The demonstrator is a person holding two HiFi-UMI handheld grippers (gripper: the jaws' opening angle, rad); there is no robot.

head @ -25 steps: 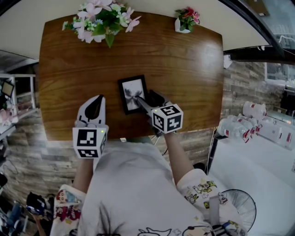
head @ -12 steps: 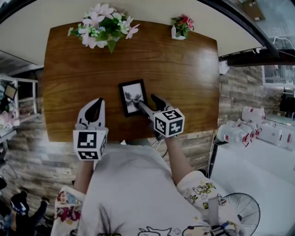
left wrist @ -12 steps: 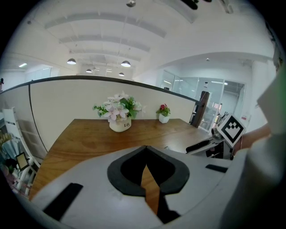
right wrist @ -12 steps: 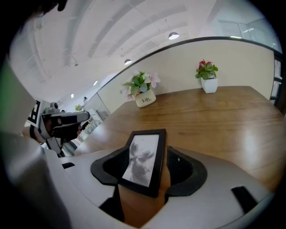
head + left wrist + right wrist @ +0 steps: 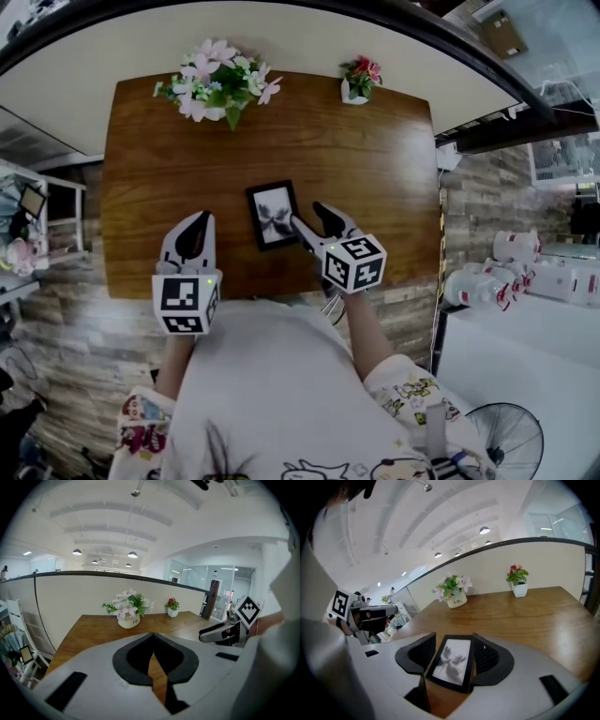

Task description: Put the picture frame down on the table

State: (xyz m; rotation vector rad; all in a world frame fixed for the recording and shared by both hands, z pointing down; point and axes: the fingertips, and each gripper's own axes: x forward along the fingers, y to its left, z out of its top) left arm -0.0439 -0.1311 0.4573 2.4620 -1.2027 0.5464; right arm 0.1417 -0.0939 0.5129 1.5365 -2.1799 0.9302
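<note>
Two grippers are over the brown wooden table, both at its near edge. The left gripper sits at the table's near-left. In its own view the left gripper has dark pads that meet at the tips, with only a thin wedge of table showing lower down, and nothing is held. Its marker cube hangs just off the near edge.

The right gripper is at the table's near-middle with its jaws spread apart. The small black-framed picture with a grey flower print lies on the table's middle, toward the near edge, face up. Its right edge is partly covered by the gripper's left jaw in the head view. In the right gripper view the picture frame shows between the open jaws of the right gripper, with bare table visible to its left. Whether the right pad touches the frame's edge I cannot tell. The frame's near corner is cut off by the gripper body.

At the table's far edge:
- a white pot of pink and white flowers stands left of centre;
- a small white pot of red flowers stands right of centre.

The print on the larger pot is too small to read.

Off the table's right side are pale wrapped bundles, indistinct. The person's white printed shirt hides the floor below the near edge.
</note>
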